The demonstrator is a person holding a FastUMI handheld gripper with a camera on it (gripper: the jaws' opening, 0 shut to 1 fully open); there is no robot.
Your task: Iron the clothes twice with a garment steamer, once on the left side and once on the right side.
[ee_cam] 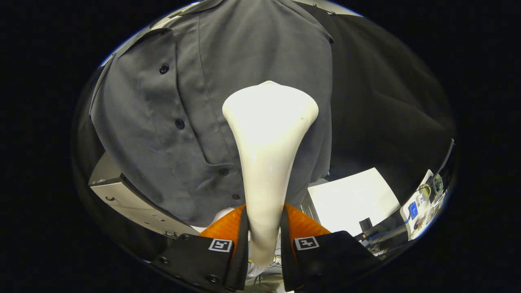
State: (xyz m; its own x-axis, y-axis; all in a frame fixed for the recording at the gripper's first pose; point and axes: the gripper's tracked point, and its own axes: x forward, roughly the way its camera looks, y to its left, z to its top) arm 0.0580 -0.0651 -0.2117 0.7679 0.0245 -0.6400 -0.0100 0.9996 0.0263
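Note:
A grey button-up shirt (228, 81) hangs ahead of me, its dark buttons running down left of the fingers. My gripper (263, 228) is shut on the white garment steamer (268, 134), both fingers pressing on its narrow handle. The steamer's wide flat head rises beyond the fingers and sits against or very close to the shirt, right of the button line, about mid-height. Whether it touches the cloth I cannot tell.
A white tabletop (350, 199) lies below the shirt on the right, with small devices and cables (419, 207) further right. A grey metal box (122, 195) stands low on the left. Black cloth (390, 101) hangs behind the shirt on the right.

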